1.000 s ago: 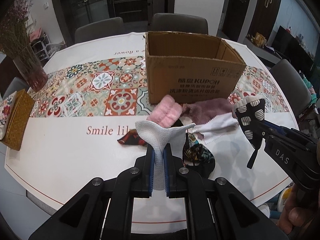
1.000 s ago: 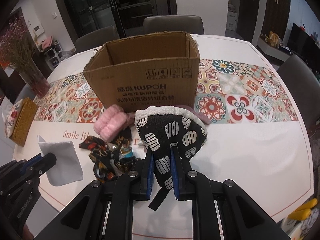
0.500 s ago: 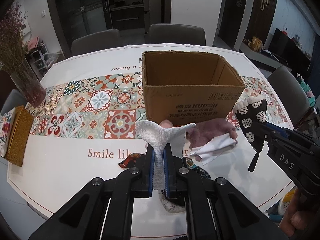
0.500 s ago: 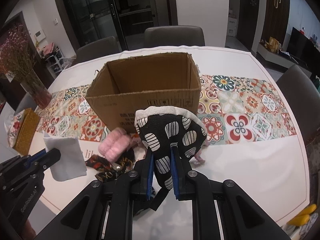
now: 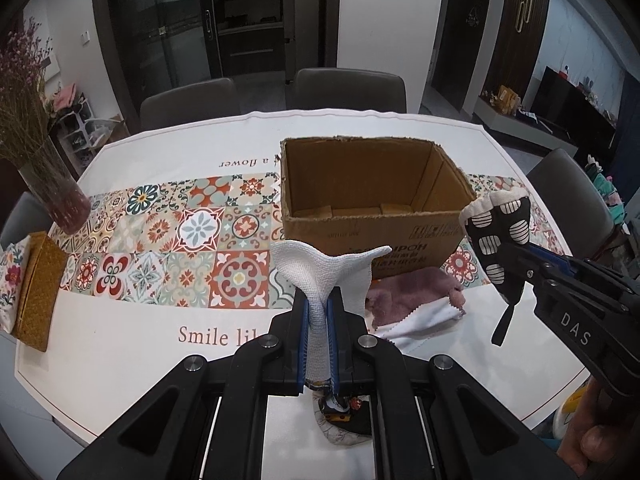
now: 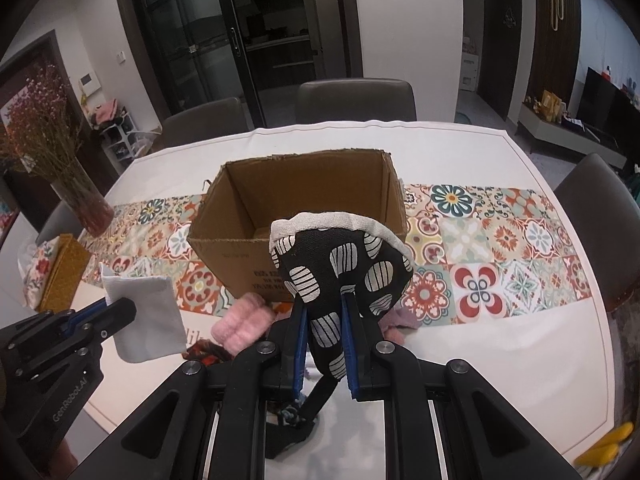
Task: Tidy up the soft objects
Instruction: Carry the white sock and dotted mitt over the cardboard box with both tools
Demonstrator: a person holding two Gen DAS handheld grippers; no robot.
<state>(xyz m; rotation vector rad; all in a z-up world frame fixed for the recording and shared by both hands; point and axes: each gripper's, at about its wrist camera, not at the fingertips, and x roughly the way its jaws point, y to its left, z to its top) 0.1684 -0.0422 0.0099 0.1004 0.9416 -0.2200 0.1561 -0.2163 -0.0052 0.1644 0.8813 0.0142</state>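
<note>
From the left wrist camera: the left gripper (image 5: 318, 322) has its jaws pinching a white knitted cloth (image 5: 326, 276), held up off the surface (image 5: 120, 344) just short of the open cardboard box (image 5: 372, 200). What shows of the box floor is bare cardboard, so by this view nothing has yet gone in. To the right, the right gripper (image 5: 516, 258) carries a black-and-white patterned mitt (image 5: 498, 224) beside the box's near right corner. On the surface in front of the box lie a mauve fluffy cloth (image 5: 416, 290) and a white cloth with a zigzag edge (image 5: 424, 320), touching one another; another patterned piece (image 5: 344, 420) peeks out below the left gripper.

From the right wrist camera: the right gripper (image 6: 323, 336) has its jaws pressed onto the patterned mitt (image 6: 340, 260), which hangs in the air before the box (image 6: 304, 204) and hides part of its near wall. At left, the left gripper (image 6: 116, 308) holds the white cloth (image 6: 146, 320) aloft, well left of the box. A pink fluffy piece (image 6: 240, 322) and a dark printed fabric (image 6: 204, 350) lie on the surface by the box's near side.

The sorting looks to be at an early stage: two items are lifted but not dropped in, and at least four or five more wait on the surface.
</note>
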